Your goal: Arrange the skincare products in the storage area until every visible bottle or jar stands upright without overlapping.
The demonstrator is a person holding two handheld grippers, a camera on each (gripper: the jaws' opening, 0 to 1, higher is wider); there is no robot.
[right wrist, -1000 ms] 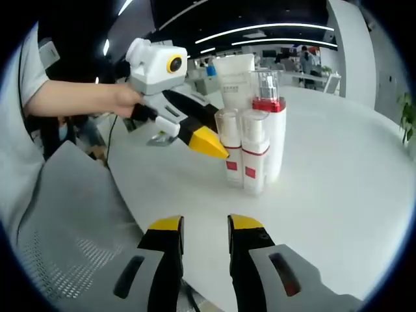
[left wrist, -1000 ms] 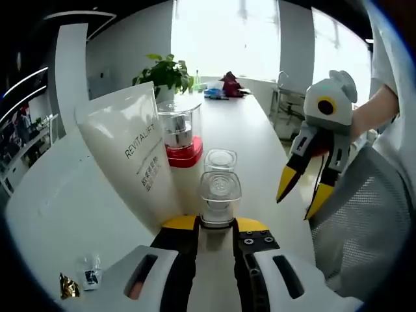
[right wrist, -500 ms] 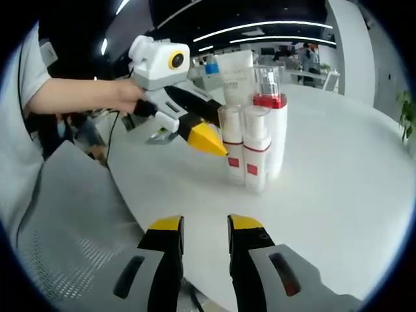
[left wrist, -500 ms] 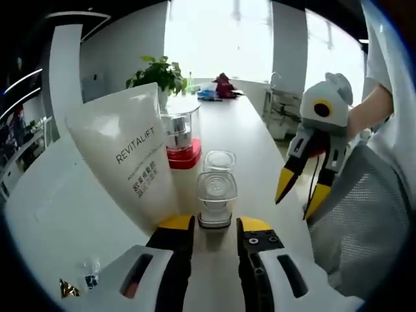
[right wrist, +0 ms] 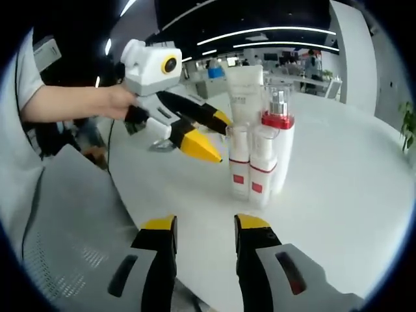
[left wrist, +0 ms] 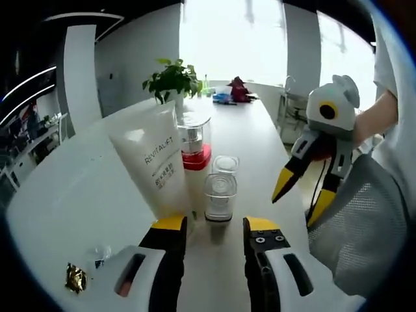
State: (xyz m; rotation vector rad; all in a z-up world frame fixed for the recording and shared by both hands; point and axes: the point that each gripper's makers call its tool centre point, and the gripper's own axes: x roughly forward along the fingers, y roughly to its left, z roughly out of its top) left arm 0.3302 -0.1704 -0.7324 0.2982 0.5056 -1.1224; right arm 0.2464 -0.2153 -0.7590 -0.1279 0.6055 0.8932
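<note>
Left gripper view: left gripper (left wrist: 212, 226) low and central, yellow-tipped jaws spread apart with nothing between them, just short of a cluster of skincare products standing upright on a white table (left wrist: 65, 195). Nearest to the jaws, a small clear-capped bottle (left wrist: 220, 197), centred just beyond the gap; a second clear-capped bottle (left wrist: 225, 166) right behind it. To the left of both, a tall white tube (left wrist: 155, 166) printed REVITALIFT, standing beside a pump bottle with a red collar (left wrist: 195, 146). Near left on the table, a gold foil scrap (left wrist: 76, 278) and a small clear wrapper (left wrist: 99, 254). Far along the table, a potted plant (left wrist: 172, 78). At right, right gripper (left wrist: 300, 197) held in a hand, jaws apart and empty, well clear of the bottles, above a grey mesh chair (left wrist: 354, 234).

Right gripper view: right gripper (right wrist: 205, 226) at the bottom, jaws parted and empty, the product cluster well beyond them, slightly right of centre. Two small bottles with red labels (right wrist: 250, 170) in front, touching side by side; the red-collared pump bottle (right wrist: 281, 146) and white tube (right wrist: 245, 97) behind them, all upright. Left gripper (right wrist: 211, 136) entering from the left in a person's hand (right wrist: 120, 104), jaws open, tips close to the left side of the cluster, contact impossible to tell.
</note>
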